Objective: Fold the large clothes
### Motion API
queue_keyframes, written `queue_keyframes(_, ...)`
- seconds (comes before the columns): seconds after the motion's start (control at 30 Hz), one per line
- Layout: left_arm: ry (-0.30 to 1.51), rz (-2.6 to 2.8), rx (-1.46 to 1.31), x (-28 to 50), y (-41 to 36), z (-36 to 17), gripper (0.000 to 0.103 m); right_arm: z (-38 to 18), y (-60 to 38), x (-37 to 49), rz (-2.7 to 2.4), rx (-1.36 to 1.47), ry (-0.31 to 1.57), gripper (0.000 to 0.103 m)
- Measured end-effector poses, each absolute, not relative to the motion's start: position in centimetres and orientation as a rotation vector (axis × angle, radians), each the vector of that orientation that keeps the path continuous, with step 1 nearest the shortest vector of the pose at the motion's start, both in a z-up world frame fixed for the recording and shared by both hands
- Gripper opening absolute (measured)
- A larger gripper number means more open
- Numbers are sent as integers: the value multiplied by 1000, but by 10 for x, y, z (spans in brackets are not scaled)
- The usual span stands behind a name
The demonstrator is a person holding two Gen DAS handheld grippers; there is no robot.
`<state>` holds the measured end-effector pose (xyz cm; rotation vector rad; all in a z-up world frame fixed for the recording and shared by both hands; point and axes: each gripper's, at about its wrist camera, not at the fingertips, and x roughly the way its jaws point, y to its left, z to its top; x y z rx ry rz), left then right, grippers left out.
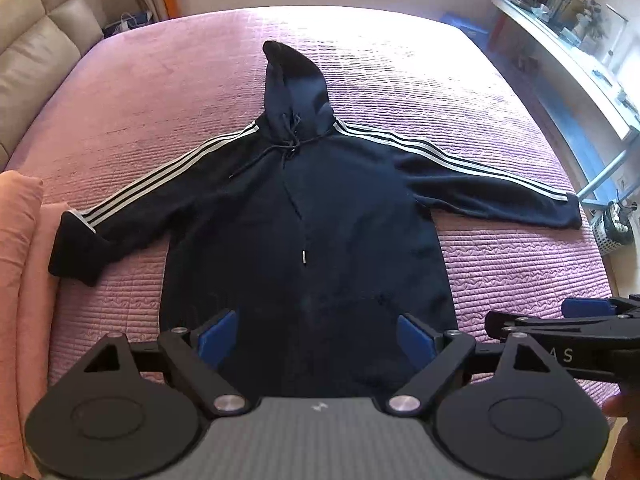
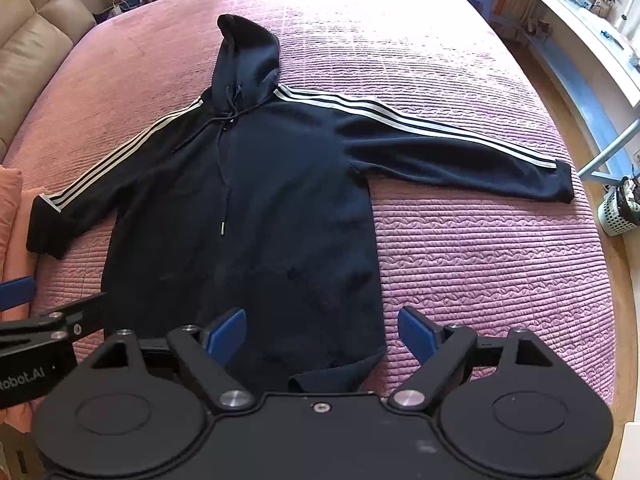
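Note:
A dark navy hoodie lies flat and face up on the bed, hood pointing away, both sleeves with white stripes spread out to the sides. My left gripper hovers open above the lower middle of the hoodie's body, nothing between its blue pads. My right gripper hangs open over the hoodie's bottom right corner, where the hem is curled up; its pads touch nothing. Each gripper shows at the edge of the other's view.
The pink quilted bedspread covers the bed. Folded orange cloth lies along the left edge. A padded headboard stands at the far left. A white shelf and a white basket are on the right.

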<state>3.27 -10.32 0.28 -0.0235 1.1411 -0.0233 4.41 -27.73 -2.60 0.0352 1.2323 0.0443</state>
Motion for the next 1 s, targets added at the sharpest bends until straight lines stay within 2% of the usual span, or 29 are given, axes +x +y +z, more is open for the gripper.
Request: queue_keyframes(1.0, 1222, -18, -46, 38, -115, -21, 88, -42, -288, 44, 58, 48, 1277, 99)
